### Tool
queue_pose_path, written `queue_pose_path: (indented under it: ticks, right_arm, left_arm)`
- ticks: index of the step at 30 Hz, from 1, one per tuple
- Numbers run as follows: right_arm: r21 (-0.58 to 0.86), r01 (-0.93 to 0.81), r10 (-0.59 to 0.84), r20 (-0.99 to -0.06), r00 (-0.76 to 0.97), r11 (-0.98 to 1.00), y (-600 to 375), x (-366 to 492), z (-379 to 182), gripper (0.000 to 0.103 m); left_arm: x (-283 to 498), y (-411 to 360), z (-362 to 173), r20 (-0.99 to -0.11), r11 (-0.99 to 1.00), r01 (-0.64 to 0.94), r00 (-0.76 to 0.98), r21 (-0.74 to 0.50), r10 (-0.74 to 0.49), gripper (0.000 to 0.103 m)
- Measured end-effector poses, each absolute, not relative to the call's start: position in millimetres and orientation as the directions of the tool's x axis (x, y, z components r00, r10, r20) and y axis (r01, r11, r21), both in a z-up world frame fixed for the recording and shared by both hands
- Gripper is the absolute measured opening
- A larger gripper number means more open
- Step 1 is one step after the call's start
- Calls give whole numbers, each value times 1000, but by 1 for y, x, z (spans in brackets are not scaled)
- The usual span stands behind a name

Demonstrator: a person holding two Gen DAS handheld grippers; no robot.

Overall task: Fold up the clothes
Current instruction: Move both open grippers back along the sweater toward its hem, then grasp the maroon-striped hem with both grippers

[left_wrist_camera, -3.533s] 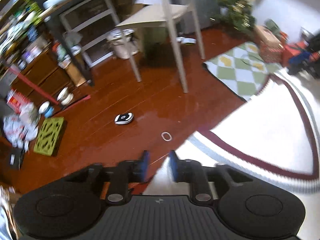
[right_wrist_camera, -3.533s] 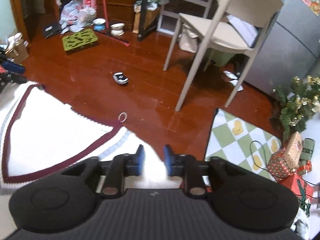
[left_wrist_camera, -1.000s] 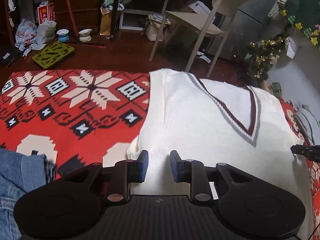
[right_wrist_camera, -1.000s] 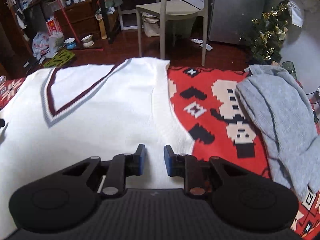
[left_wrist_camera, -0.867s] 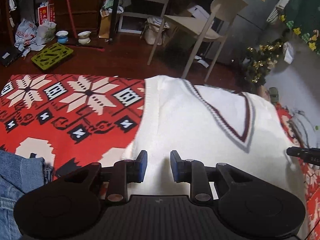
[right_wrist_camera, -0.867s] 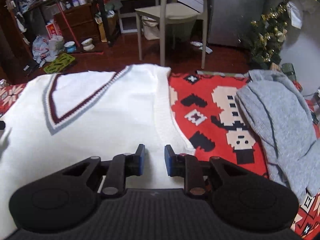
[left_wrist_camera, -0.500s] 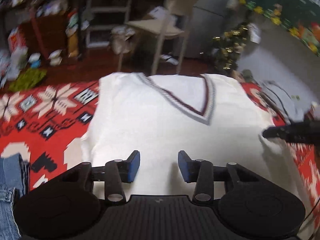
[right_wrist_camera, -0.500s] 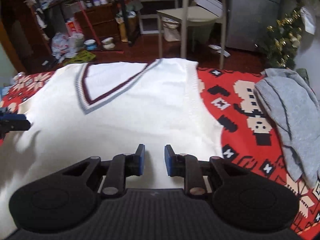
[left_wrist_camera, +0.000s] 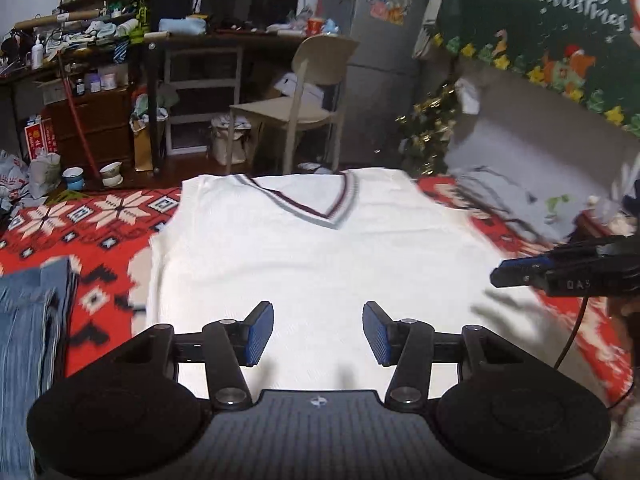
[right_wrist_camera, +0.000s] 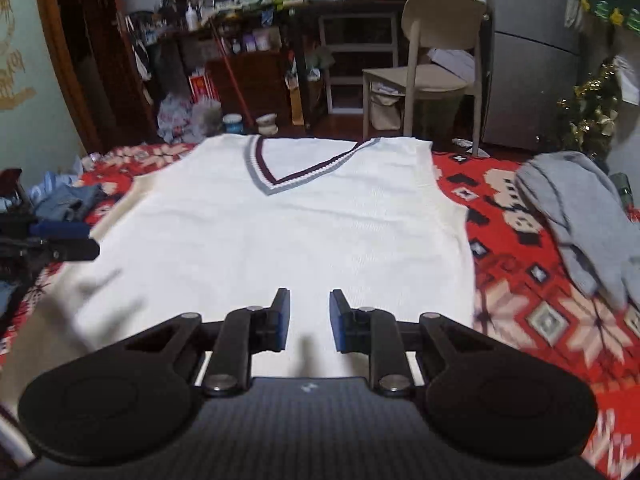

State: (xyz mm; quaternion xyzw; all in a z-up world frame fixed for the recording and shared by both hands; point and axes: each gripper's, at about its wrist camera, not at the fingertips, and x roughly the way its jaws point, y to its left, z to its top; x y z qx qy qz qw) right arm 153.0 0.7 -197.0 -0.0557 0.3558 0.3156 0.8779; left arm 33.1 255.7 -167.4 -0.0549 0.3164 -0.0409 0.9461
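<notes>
A white V-neck vest [left_wrist_camera: 312, 248] with maroon and grey trim lies spread flat on a red patterned blanket [left_wrist_camera: 100, 216], its neck at the far side. My left gripper [left_wrist_camera: 318, 334] hovers over the vest's near hem; its jaws are opening and nothing is between them. My right gripper [right_wrist_camera: 309, 320] hovers over the same hem of the vest [right_wrist_camera: 280, 232], its pads a narrow gap apart with nothing between them. Each gripper shows in the other's view: the right gripper [left_wrist_camera: 516, 272] at the right edge, the left gripper [right_wrist_camera: 68, 240] at the left edge.
A grey garment [right_wrist_camera: 580, 216] lies on the blanket to the right of the vest. Folded jeans [left_wrist_camera: 28, 320] lie to its left. Beyond the blanket stand a beige chair [left_wrist_camera: 296, 100], cluttered shelves and a small Christmas tree [left_wrist_camera: 428, 136].
The vest, earlier hanging over the floor, now lies flat on the blanket. Both grippers have drawn back and swung toward its middle. The left jaws have spread wider.
</notes>
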Motion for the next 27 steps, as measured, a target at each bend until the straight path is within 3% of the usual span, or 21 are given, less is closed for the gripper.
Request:
queue_pose_path:
  ticks: [10, 16, 27]
  right_arm:
    - [91, -556, 483, -622, 617, 826, -59, 35, -154, 24]
    - [99, -503, 438, -653, 619, 859, -87, -8, -175, 24]
    - [147, -422, 395, -701, 594, 895, -116, -26, -209, 24]
  left_arm:
    - [-52, 243, -167, -636, 952, -36, 752, -305, -176, 50]
    - [-88, 256, -178, -668, 964, -138, 742, -227, -51, 50]
    - [-124, 283, -199, -708, 900, -240, 699, -364, -100, 50]
